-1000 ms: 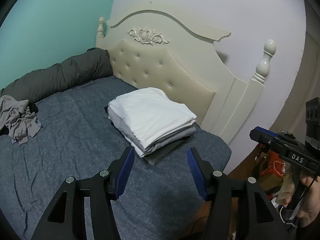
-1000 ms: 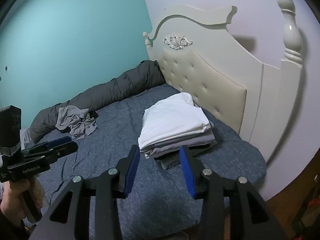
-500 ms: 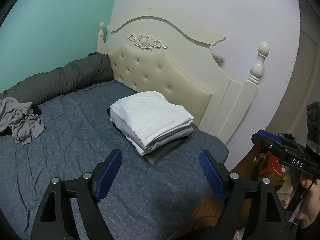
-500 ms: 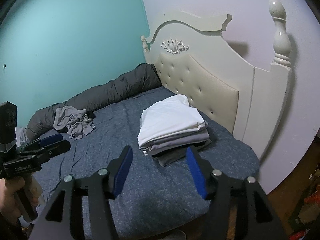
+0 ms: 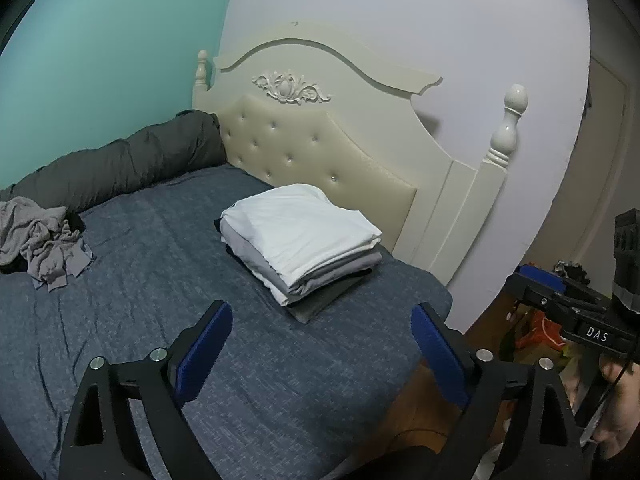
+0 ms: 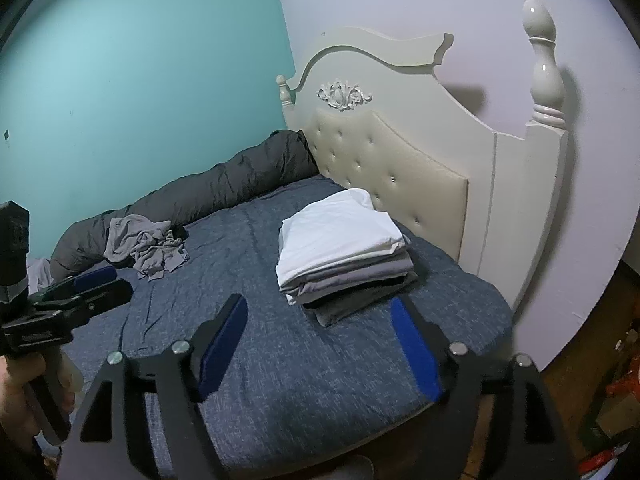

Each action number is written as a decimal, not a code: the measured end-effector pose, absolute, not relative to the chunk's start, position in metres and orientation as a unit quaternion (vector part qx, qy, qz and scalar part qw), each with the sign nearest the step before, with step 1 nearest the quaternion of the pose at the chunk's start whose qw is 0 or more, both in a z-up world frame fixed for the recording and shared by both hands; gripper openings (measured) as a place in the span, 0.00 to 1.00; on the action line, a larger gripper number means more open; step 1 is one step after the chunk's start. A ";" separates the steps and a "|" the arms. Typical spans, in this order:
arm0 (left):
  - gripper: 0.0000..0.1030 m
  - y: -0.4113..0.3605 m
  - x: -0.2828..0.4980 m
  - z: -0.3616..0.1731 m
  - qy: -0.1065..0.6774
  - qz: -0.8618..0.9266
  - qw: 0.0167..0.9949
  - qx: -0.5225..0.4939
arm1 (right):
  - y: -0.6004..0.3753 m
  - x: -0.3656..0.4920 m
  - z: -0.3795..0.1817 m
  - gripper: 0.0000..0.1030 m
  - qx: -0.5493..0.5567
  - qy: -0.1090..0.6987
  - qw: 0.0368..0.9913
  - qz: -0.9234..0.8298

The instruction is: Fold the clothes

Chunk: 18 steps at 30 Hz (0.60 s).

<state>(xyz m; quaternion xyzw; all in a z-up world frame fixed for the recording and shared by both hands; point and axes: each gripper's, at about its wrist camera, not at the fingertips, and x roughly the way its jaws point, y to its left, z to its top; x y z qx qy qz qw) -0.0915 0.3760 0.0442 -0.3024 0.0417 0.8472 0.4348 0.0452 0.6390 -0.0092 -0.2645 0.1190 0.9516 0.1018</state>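
Folded clothes (image 5: 300, 240): a squared stack is seen on the bed (image 5: 160, 280), close to the padded cream headboard (image 5: 320, 152), on the side nearer the bed's edge. A white garment (image 6: 340, 236) is laid on top, grey layers are stacked beneath it, and a dark piece is set at the bottom, its corner protruding toward the cameras.

Unfolded clothes (image 5: 40, 240): a crumpled grey heap is found well apart from the stack, on the far side of the bed, just beside a dark rolled duvet (image 5: 120, 164) that is laid along the teal wall (image 5: 100, 40).

Left gripper (image 5: 320, 344): it is held above the blue bedspread, short of the stack. Its blue-padded fingers (image 5: 204, 348) are spread wide, having just been opening, and nothing is held between them.

Right gripper (image 6: 320, 340): it is likewise held above the bedspread, near the stack's protruding dark corner but apart from it. Its fingers (image 6: 416, 348) are released, having just been opening, and nothing is gripped.

Each gripper is also seen from the side in the other's view, carried by a person's hand (image 6: 16, 400). Cluttered items are glimpsed on the floor beyond the bed, too blurred to be named.
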 end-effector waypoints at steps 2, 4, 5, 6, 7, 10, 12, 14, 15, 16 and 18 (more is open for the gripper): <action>0.98 0.375 -0.089 0.045 0.042 0.847 0.436 -0.301 | 0.638 0.048 -0.008 0.80 -0.260 0.118 0.106 0.952; 1.00 0.374 -0.087 0.046 0.043 0.849 0.435 -0.297 | 0.636 0.050 -0.007 0.82 -0.257 0.118 0.106 0.953; 1.00 0.373 -0.086 0.047 0.043 0.849 0.436 -0.297 | 0.636 0.051 -0.007 0.82 -0.257 0.116 0.107 0.954; 1.00 0.372 -0.085 0.047 0.043 0.848 0.436 -0.297 | 0.635 0.052 -0.006 0.83 -0.256 0.115 0.108 0.954; 1.00 0.372 -0.085 0.047 0.042 0.848 0.437 -0.297 | 0.634 0.053 -0.006 0.83 -0.255 0.114 0.109 0.954; 1.00 0.371 -0.083 0.047 0.045 0.849 0.436 -0.297 | 0.631 0.055 -0.006 0.83 -0.255 0.110 0.109 0.954; 1.00 0.369 -0.083 0.046 0.046 0.848 0.437 -0.297 | 0.629 0.056 -0.006 0.85 -0.255 0.109 0.109 0.955; 1.00 0.367 -0.082 0.046 0.046 0.848 0.437 -0.297 | 0.626 0.057 -0.006 0.87 -0.255 0.107 0.109 0.955; 1.00 0.366 -0.082 0.046 0.047 0.848 0.436 -0.296 | 0.626 0.058 -0.006 0.89 -0.254 0.108 0.109 0.955; 1.00 0.365 -0.081 0.046 0.048 0.849 0.436 -0.295 | 0.626 0.059 -0.005 0.90 -0.253 0.109 0.110 0.955; 1.00 0.363 -0.080 0.047 0.048 0.851 0.433 -0.294 | 0.625 0.061 -0.005 0.94 -0.252 0.111 0.111 0.955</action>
